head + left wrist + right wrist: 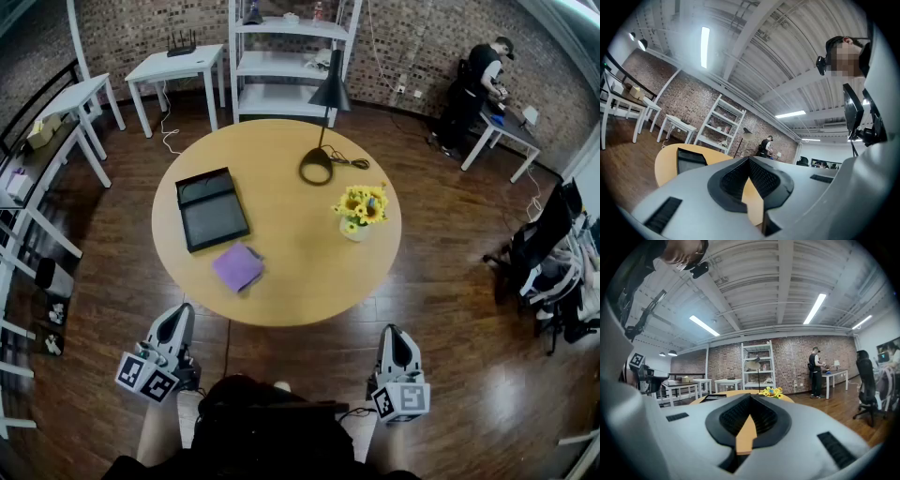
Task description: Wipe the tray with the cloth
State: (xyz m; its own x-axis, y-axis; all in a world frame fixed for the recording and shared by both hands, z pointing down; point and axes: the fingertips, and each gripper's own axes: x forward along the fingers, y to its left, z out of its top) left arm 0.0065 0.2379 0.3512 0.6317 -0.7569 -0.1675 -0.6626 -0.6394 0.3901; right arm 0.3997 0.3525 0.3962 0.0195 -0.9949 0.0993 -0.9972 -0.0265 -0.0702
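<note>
A black tray (212,208) lies on the left part of the round wooden table (291,272); its edge also shows in the left gripper view as the tray (690,159). A purple cloth (237,267) rests folded just below the tray, near the table's front edge. My left gripper (176,321) is held off the table in front of it, shut and holding nothing, with its jaws (749,161) meeting at the tip. My right gripper (395,337) hangs at the front right, also shut with nothing in it, its tip (750,399) aimed across the table.
A black desk lamp (322,141) and a vase of yellow flowers (360,210) stand on the table's right half. White shelves (286,56) and white side tables (178,70) line the brick wall. A person (473,89) stands at a desk far right, by office chairs (544,244).
</note>
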